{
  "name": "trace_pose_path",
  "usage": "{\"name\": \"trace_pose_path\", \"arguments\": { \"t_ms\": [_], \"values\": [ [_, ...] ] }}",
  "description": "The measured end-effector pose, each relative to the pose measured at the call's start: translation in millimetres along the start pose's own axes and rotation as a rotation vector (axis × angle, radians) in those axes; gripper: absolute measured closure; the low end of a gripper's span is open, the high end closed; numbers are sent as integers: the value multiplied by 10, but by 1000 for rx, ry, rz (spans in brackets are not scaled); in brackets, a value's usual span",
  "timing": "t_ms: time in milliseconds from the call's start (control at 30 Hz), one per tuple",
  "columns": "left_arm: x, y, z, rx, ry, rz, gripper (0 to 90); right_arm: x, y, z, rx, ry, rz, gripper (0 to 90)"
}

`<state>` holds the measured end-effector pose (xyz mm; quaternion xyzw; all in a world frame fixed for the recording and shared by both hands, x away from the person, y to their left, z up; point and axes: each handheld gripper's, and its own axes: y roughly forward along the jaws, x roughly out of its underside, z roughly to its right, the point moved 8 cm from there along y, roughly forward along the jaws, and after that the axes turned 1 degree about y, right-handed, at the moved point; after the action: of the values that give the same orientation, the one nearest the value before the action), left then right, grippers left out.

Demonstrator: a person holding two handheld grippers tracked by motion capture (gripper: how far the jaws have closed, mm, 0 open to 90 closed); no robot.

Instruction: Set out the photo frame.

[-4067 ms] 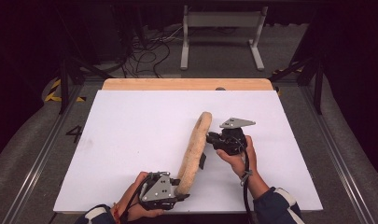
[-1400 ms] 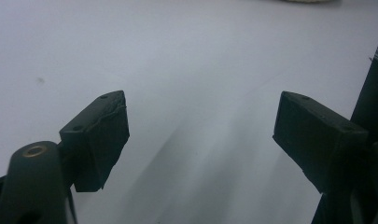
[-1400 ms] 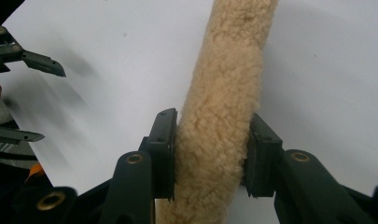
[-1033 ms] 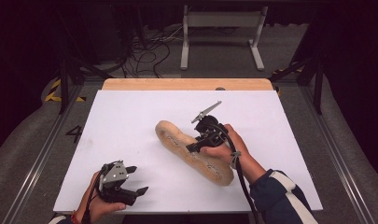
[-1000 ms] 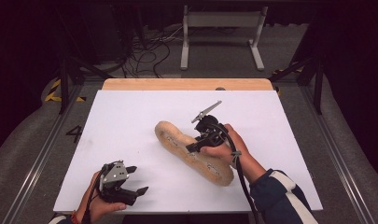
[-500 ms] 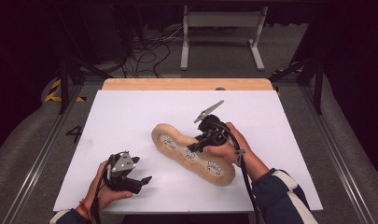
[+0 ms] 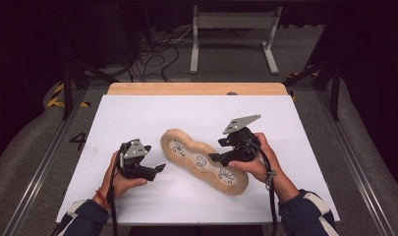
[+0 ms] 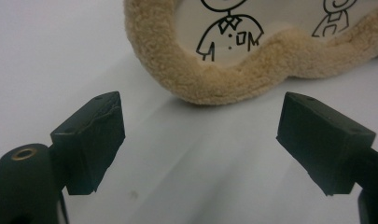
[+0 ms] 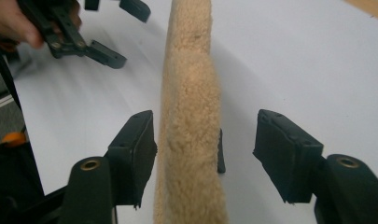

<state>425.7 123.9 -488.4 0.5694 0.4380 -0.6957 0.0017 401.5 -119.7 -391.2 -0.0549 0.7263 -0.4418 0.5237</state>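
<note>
Right claw (image 9: 203, 154) gapes around plush pad's (image 9: 189, 116) edge.

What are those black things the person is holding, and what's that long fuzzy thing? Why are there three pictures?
The black things are tongs, one in each hand. The left tongs are open and hold nothing. The right tongs are open too, with the edge of the fuzzy thing between the jaws; one jaw is close against it, the other stands apart. The fuzzy thing is a long tan plush cushion with little stick-figure drawings on its pale face, resting on a white table. One picture is taken from a camera up high. The other two come from small cameras riding on each pair of tongs, so you see the cushion up close.
</note>
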Motion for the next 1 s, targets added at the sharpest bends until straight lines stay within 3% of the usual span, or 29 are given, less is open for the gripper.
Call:
{"name": "trace_pose_path", "arguments": {
  "t_ms": [133, 400, 600, 667, 733, 1000],
  "values": [
    [-82, 43, -47, -4, -8, 29, 156, 115, -159, 10, 74, -15, 59, 370],
    [-99, 148, -117, -13, -13, 19, 175, 402, -302, -47, 100, 15, 121, 364],
    [-203, 177, -159, 5, -29, 64, 179, 646, -348, -81, 153, 47, 164, 381],
    [-249, 202, -165, -6, -18, 81, 192, 732, -387, -64, 174, 73, 186, 397],
    [-265, 242, -164, 7, -18, 67, 200, 791, -420, -53, 178, 99, 203, 410],
    [-351, 388, -175, 19, -15, 72, 263, 952, -375, -101, 198, 137, 236, 452]
  ]
}}
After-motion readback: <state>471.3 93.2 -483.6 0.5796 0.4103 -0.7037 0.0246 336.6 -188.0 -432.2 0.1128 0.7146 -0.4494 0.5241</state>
